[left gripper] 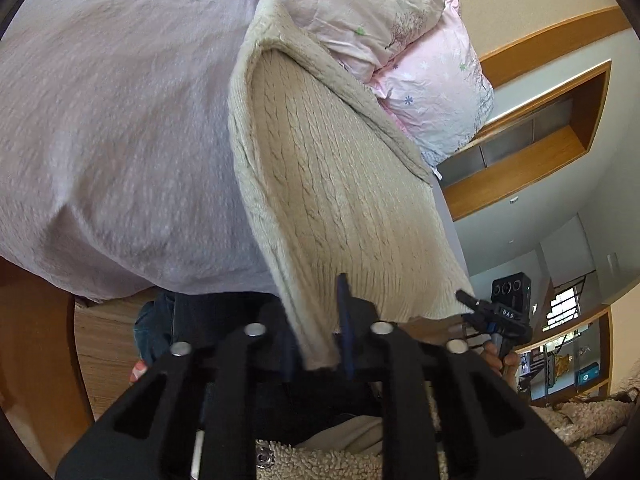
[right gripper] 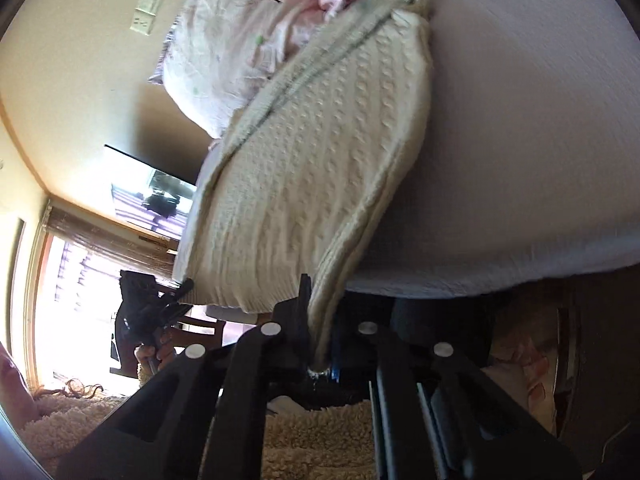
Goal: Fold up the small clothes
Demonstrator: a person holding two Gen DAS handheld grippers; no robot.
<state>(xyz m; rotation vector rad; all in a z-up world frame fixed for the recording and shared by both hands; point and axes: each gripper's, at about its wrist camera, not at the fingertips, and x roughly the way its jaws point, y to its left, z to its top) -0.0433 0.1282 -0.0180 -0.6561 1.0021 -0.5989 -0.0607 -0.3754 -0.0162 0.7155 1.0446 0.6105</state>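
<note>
- Sweater [left gripper: 320, 184], cream cable-knit, hangs stretched between the two grippers above the bed [left gripper: 100, 140], its far end resting on the sheet up by the pillows [left gripper: 400, 40].
- Left gripper [left gripper: 324, 344] is closed down on one near corner of the sweater; the knit runs straight in between its fingers and bunches there.
- Right gripper [right gripper: 316, 344] is likewise clamped on the other near corner, with a narrow rope of fabric pinched between its fingers.
- From the left wrist view, the right gripper [left gripper: 496, 312] shows off to the right, a hand around its handle, its tips touching the sweater's lower edge.
- From the right wrist view, the left gripper [right gripper: 160, 304] shows at the left, dark against a bright window [right gripper: 60, 280], its tips at the sweater's [right gripper: 320, 152] hem corner.
- Near hem is lifted off the bed; the sweater's body slopes up and away toward the pillows [right gripper: 240, 40].
- One long side edge is folded over along its length, showing a fuzzy strip beside the cable pattern.
- Bed sheet [right gripper: 520, 140] is pale lilac and wrinkled, lying under and beside the sweater.
- Fluffy beige sleeve [right gripper: 320, 432] fills the bottom of both views, behind the gripper frames.
</note>
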